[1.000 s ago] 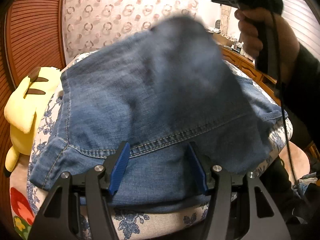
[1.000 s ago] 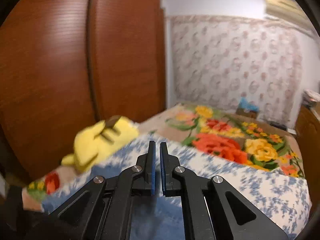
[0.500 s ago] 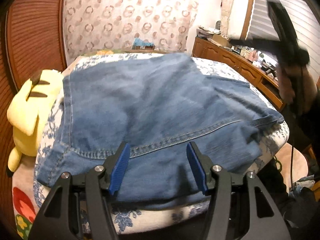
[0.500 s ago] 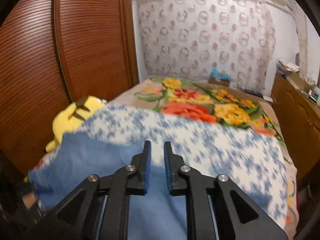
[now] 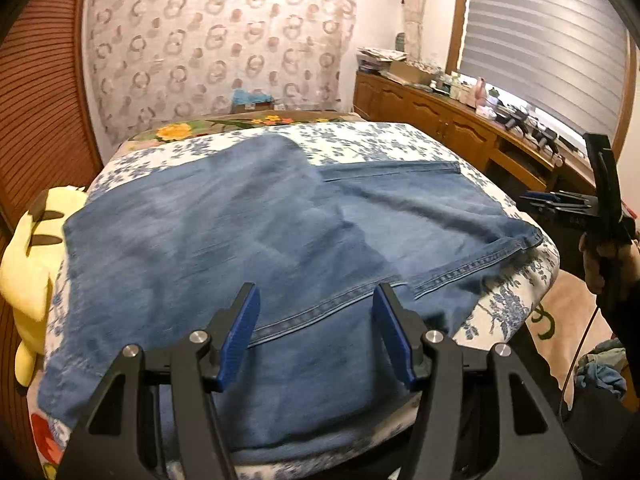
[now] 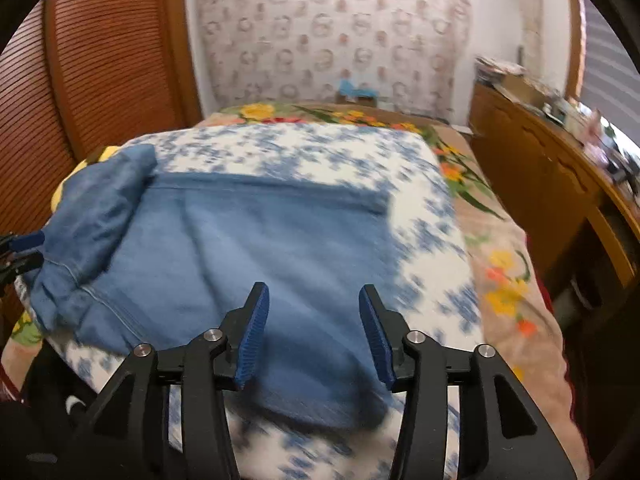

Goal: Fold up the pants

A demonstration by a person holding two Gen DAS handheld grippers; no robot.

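My left gripper hangs above the near edge of the jeans, its blue pads spread wide with nothing between them; the denim lies below and beyond, not pinched. My right gripper has just been opening its jaws, and now its pads stand apart over the jeans with no cloth caught between them. In the left view I see that right gripper off the right edge of the bed, held in my hand.

The jeans lie spread on the cushion, a white pad with blue flowers that rests on the bed. One part is folded over the other, so the upper layer lies on the left and a lighter panel shows on the right, reaching the cushion's right edge. A stitched seam runs across the near side, just beyond my left pads. The cloth is blurred in both views, so finer creases I cannot tell.

A yellow plush lies at the left, touching the jeans' edge. A wooden cabinet stands along the right wall
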